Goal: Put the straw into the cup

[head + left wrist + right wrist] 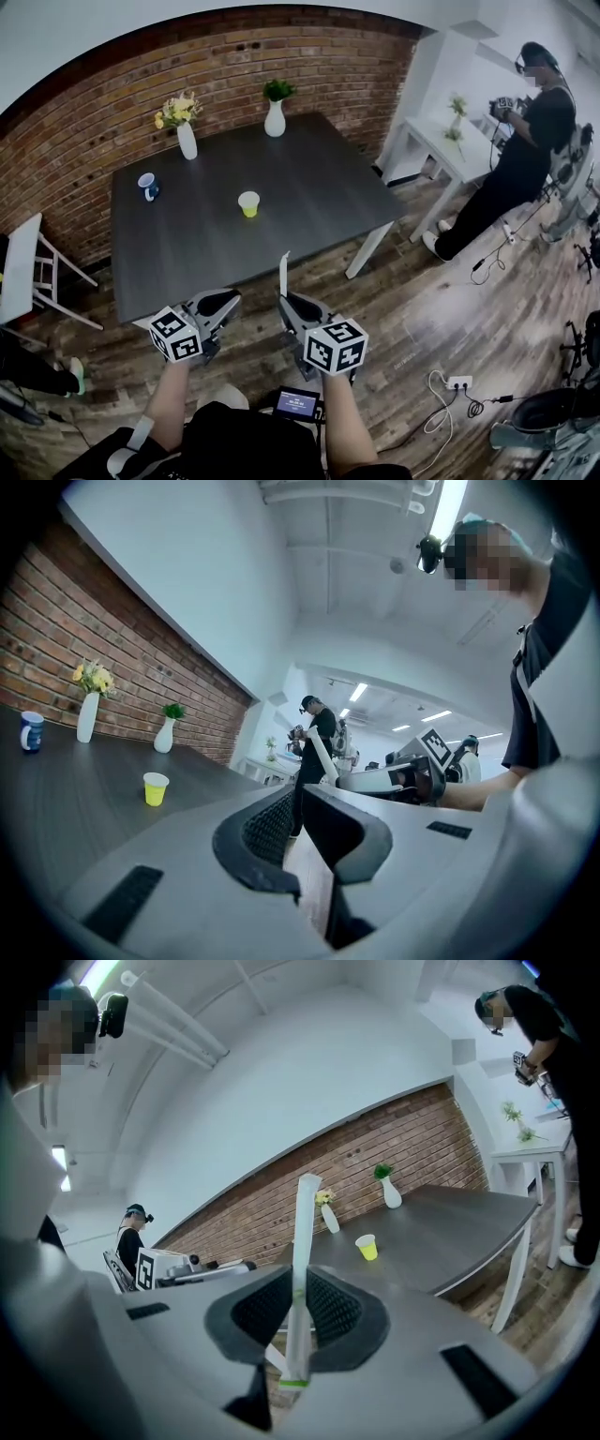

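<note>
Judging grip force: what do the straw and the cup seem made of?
The straw looks paper-wrapped: matte white, flat, green band near its bottom end. The cup is likely thin plastic or paper: yellow-green, pale rim, too small to settle.

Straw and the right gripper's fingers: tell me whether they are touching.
Touching. The right gripper view shows the right gripper with its fingers pressed on both sides of the upright straw.

Left gripper (pixel 292 803), jaws slightly apart, empty
Yellow cup (pixel 156 788) stands on the dark table (pixel 75 794); right gripper (pixel 337 782) holds a straw (pixel 319 757)
</note>
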The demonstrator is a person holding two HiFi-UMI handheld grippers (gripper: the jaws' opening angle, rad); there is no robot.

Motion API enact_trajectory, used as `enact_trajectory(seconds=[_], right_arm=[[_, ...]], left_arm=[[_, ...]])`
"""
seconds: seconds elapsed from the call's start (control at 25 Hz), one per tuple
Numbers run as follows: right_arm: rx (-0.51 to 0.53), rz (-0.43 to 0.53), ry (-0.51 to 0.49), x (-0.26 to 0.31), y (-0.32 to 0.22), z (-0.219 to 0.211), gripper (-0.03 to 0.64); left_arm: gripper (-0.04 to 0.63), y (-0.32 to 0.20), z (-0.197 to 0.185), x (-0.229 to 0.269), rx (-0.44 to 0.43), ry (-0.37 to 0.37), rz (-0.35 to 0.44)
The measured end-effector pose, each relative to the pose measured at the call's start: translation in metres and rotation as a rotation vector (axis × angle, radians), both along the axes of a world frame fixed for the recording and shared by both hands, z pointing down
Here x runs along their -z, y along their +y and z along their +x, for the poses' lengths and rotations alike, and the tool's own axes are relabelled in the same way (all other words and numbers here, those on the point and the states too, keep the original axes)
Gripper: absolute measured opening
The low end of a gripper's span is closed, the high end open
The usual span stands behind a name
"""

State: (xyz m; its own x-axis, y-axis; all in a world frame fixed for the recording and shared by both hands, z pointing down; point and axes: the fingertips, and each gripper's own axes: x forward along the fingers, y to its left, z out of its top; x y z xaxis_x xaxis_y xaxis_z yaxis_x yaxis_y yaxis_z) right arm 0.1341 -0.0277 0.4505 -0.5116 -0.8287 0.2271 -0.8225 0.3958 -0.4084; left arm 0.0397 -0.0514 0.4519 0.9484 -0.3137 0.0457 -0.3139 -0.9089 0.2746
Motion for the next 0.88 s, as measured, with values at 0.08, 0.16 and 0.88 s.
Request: enact_trajectory(seconds=[0.08, 0.16, 0.88], right_arm=[[0.009, -0.005, -0.006, -0.003, -0.009, 0.002, 0.051], [0.013, -0.009, -0.02, -0.004, -0.022, 0.006, 0.051], [0.007, -0.042, 0.017, -0.009, -0.209, 0.008, 0.051]], left_arm=[[0.029, -0.01, 0.001, -0.003, 0.014, -0.007, -0.005], [0.029, -0.021, 0.002, -0.004, 0.021, -0.014, -0.007], [0.029, -0.217, 0.007, -0.016, 0.013, -0.005, -0.021]])
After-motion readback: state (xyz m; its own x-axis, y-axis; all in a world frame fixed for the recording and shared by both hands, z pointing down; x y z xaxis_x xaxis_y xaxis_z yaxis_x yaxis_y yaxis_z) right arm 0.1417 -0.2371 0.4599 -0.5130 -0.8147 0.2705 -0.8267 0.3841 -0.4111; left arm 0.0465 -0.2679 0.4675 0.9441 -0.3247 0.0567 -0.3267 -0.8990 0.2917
